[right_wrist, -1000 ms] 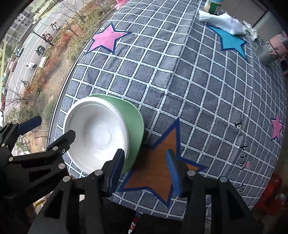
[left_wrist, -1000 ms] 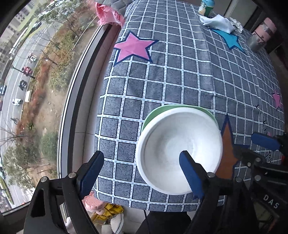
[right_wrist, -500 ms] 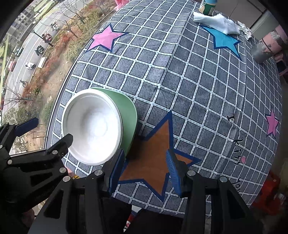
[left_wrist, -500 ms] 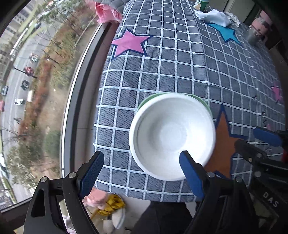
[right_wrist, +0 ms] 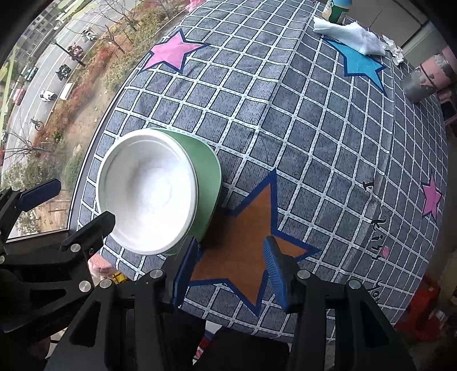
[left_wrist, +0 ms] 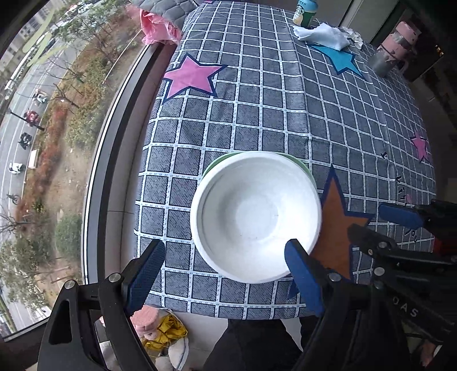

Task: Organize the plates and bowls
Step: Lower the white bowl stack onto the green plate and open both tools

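White bowl (left_wrist: 255, 215): you see it at the centre of the left wrist view, nested in the green bowl (right_wrist: 207, 171), near the table's window-side edge.
Left gripper (left_wrist: 221, 274): your jaws are spread wide above the stack; nothing is between the pads.
Right gripper (right_wrist: 228, 268): your jaws stand partly apart over the orange star (right_wrist: 245, 225), just right of the green bowl, holding nothing.
Tablecloth (left_wrist: 257, 114): grey check with stars, bare around the bowls.
Far clutter: a white cloth (left_wrist: 322, 35), a bottle (left_wrist: 304, 11) and a pink-and-grey cup (left_wrist: 391, 52) sit in the upper right, well apart from the bowls.
Window (left_wrist: 57, 128): it runs down the left of the frame, street below.
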Motion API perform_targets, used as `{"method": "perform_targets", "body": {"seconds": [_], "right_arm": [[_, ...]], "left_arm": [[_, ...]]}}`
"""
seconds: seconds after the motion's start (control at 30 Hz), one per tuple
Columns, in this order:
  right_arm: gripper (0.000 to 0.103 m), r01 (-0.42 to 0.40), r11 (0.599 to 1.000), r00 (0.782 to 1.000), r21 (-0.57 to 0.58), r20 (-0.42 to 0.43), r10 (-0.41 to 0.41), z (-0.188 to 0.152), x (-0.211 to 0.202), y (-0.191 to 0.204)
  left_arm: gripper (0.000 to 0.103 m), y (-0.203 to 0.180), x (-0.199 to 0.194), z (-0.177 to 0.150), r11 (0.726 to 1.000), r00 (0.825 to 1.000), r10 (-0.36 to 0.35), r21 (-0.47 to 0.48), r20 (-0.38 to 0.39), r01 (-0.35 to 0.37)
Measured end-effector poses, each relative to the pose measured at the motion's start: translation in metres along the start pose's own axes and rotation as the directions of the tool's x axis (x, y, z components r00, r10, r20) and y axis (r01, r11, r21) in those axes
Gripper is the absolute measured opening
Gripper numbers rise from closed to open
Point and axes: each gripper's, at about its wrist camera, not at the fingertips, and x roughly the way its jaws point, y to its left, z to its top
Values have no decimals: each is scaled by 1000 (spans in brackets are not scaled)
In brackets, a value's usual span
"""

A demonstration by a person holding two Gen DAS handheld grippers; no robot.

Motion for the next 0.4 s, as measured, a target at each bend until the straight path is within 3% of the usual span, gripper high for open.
{"method": "perform_targets", "body": {"seconds": [0.27, 0.4], "right_arm": [[50, 16, 1000, 1000, 23, 4, -16, -5, -5, -12], [50, 28, 998, 1000, 59, 6, -29, -15, -9, -33]], "left_arm": [[88, -6, 0, 1, 1000, 1000, 5, -3, 9, -4], [88, -28, 0, 5, 999, 1000, -17, 37, -5, 17]]}}
